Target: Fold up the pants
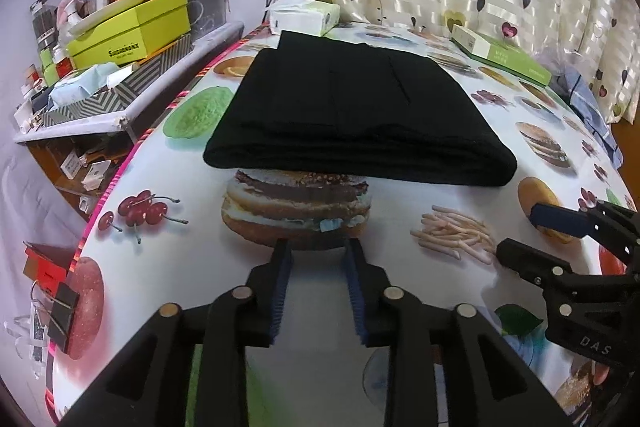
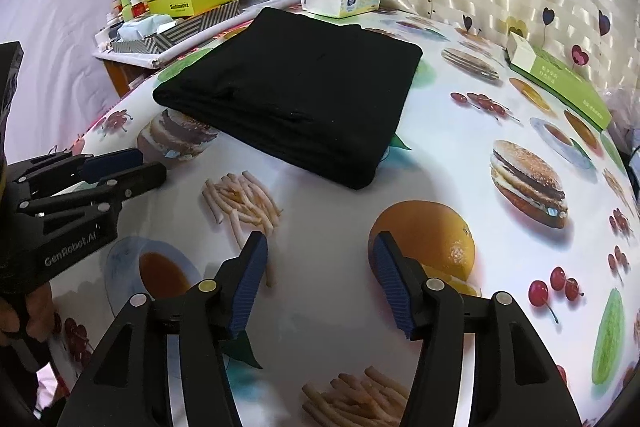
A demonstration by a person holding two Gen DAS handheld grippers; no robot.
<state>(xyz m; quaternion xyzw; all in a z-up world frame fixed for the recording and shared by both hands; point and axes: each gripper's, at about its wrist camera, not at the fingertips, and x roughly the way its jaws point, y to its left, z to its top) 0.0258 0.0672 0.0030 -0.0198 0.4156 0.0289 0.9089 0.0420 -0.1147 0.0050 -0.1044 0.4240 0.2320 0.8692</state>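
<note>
The left gripper has its fingers parted with nothing between them, poised over the food-print cloth on the bench. The right gripper likewise shows its blue-padded fingers spread wide and empty, over a printed orange. From the left gripper, the black pants lie at twelve o'clock, folded into a neat rectangular stack, apart from the fingertips; from the right gripper they sit at about eleven o'clock. Further out, a tissue pack rests just behind the pants, a green box at two o'clock, and stacked boxes at ten o'clock.
</note>
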